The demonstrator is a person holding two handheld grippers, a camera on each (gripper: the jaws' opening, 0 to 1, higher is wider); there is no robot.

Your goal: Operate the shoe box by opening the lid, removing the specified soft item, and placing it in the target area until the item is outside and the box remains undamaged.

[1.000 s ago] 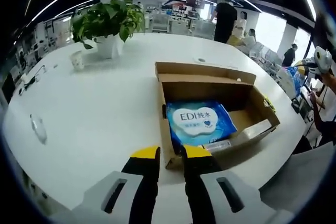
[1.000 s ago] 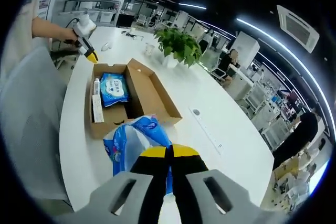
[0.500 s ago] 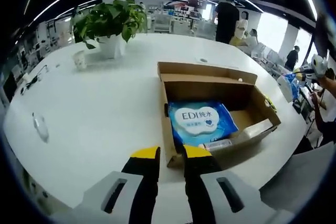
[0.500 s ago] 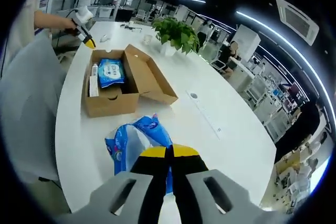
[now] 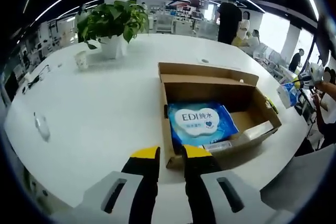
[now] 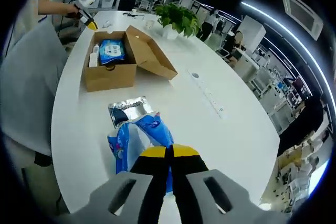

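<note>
The brown shoe box [image 5: 169, 129] lies open on the white table [image 5: 94, 108], its lid folded back on the far side. A blue EDI wipes pack [image 5: 201, 121] and a white tube [image 5: 216, 144] lie inside. My left gripper [image 5: 170, 153] sits just before the box's near wall, open, nothing between its yellow tips. My right gripper [image 6: 169, 152] is shut on a soft blue pack [image 6: 126, 140] whose silver end [image 6: 128, 109] points toward the box [image 6: 107, 74]. That pack is well outside the box, low over the table. The left gripper [image 6: 85, 18] shows beyond the box, held by a hand.
A potted plant [image 5: 110, 22] and a small white cup [image 5: 81, 60] stand at the table's far side. A grey chair back [image 6: 26, 87] lies along the near table edge. A long white strip [image 6: 207, 95] lies on the table right of the box. People stand in the background.
My right gripper has drawn further back from the box with the blue pack, whose silver end now shows. The left gripper has barely moved.
</note>
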